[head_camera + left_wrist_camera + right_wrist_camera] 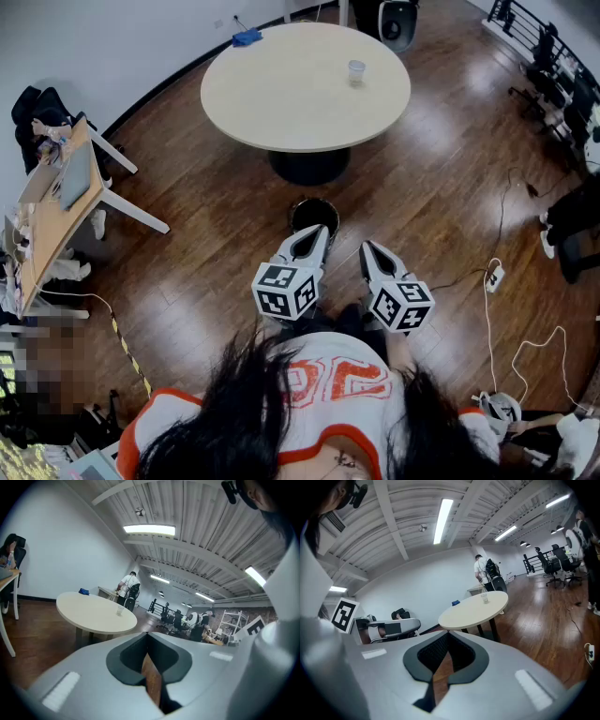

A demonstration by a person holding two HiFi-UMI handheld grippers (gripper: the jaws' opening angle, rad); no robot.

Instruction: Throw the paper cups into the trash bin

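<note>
A small clear cup (pixel 356 72) stands upright on the round beige table (pixel 281 103), toward its right side; the left gripper view shows the same cup (pixel 120 611) and the right gripper view shows the cup (pixel 485 597) far off on the table. A dark round trash bin (pixel 314 215) sits on the floor by the table's pedestal. My left gripper (pixel 310 236) and right gripper (pixel 367 249) hang side by side just short of the bin, both shut with nothing in them.
A blue cloth (pixel 247 37) lies at the table's far edge. A wooden desk (pixel 56 211) with clutter stands at the left, a fan (pixel 397 22) behind the table, office chairs (pixel 562 84) at the right. Cables and a power strip (pixel 494 276) lie on the floor.
</note>
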